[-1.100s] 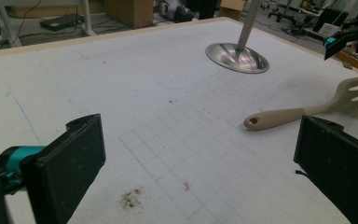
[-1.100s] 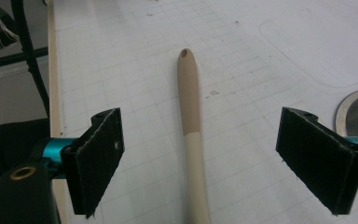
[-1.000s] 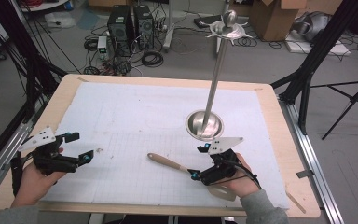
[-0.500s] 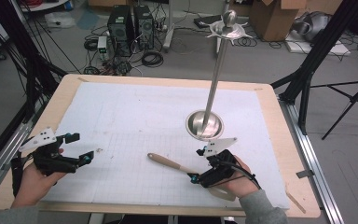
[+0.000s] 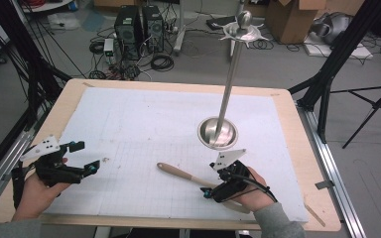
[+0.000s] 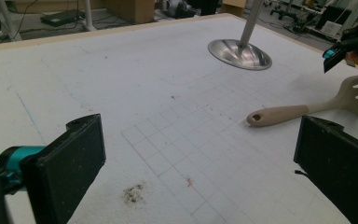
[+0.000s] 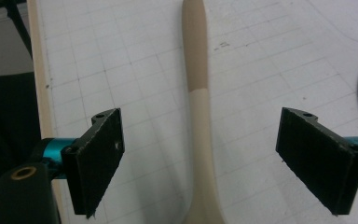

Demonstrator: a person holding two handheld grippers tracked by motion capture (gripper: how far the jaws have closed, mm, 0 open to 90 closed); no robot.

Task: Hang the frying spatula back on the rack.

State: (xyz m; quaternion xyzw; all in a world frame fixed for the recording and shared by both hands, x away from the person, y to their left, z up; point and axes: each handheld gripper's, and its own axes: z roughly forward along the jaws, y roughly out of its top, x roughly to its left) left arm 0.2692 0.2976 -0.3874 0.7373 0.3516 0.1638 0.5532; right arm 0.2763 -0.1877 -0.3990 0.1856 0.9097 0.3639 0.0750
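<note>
Right gripper (image 5: 213, 191) is hovering low over the spatula (image 5: 188, 176), jaws spread wide, flat black pads either side of the handle, not touching it. The spatula is lying flat on the mat (image 5: 154, 124), at about 5 o'clock on the table (image 5: 307, 148): beige, smooth, rounded handle with a hole in its end, slotted blade, handle in two slightly different tan shades. Left gripper (image 5: 87, 158) is sitting at 8 o'clock, well apart from the spatula, jaws gaping, nothing between them. The mat is white with a faint printed grid and a few dark smudges. No readable writing. Further out, at 2 o'clock from the spatula, a polished metal stand (image 5: 218, 133) is standing upright: round dished base, thin pole, ball top.
</note>
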